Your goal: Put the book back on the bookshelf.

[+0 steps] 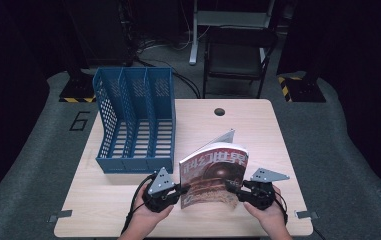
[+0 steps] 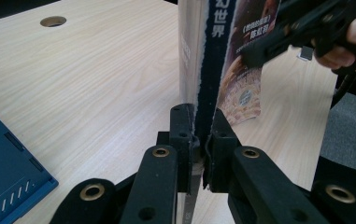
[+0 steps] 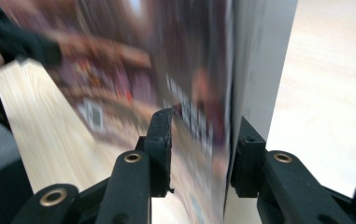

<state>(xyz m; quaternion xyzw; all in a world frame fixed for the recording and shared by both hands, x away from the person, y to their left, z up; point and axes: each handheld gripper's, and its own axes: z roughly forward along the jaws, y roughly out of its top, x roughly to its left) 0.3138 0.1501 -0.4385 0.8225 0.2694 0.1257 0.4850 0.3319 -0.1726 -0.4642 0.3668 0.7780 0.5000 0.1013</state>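
Note:
A magazine (image 1: 213, 175) with a dark brown cover and white characters stands upright on the near part of the wooden table (image 1: 258, 130), slightly bowed, with one page flaring out behind it. My left gripper (image 1: 183, 191) is shut on its lower left edge; the left gripper view shows the jaws (image 2: 201, 135) clamped on the blue spine of the magazine (image 2: 213, 46). My right gripper (image 1: 230, 187) is at the lower right edge. In the right gripper view its jaws (image 3: 201, 140) stand apart around the blurred magazine (image 3: 189, 93), whose edge lies close to the right jaw. The right gripper (image 2: 259, 49) also shows against the cover.
A blue three-slot file rack (image 1: 135, 120) stands on the table's left half, just beyond my left gripper; its corner (image 2: 3, 172) shows in the left gripper view. A cable hole (image 1: 219, 111) sits near the far edge. A chair (image 1: 235, 55) stands behind the table.

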